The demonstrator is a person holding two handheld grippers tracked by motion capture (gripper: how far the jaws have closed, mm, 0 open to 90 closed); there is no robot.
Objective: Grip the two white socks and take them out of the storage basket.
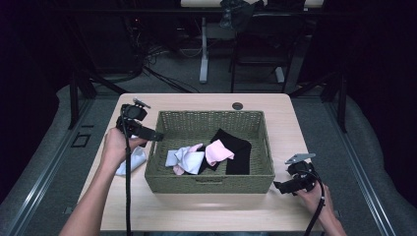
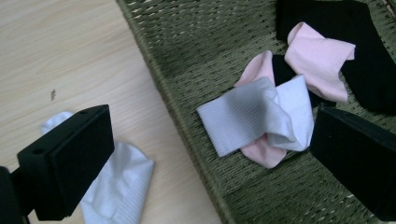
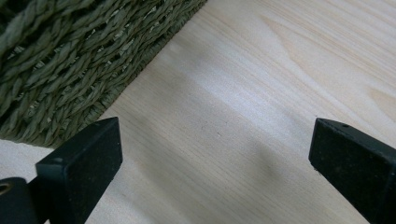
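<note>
In the high view, the left gripper (image 1: 147, 132) is hovering at the left rim of the woven basket (image 1: 209, 183), its jaws standing wide apart with nothing between them. A white sock (image 1: 132, 162) is lying on the table (image 1: 206, 209) just outside the basket's left wall, beside the left hand (image 1: 114, 145). Inside the basket, a second white sock (image 1: 184, 158) is resting on a pink sock (image 1: 218, 151), with a black sock (image 1: 236, 147) spreading behind them. The right gripper (image 1: 284, 187) is sitting low by the basket's near right corner, held by the right hand (image 1: 314, 195).

In the left gripper view, its jaws are gaping wide and empty; the white sock (image 2: 119, 186) on the wood is lying just behind the left-hand jaw, and the basket's socks (image 2: 261, 116) are showing between the jaws, farther off.

In the right gripper view, its jaws are spreading open over bare table (image 3: 243, 93), holding nothing, with the basket wall (image 3: 70, 51) just beside them.
</note>
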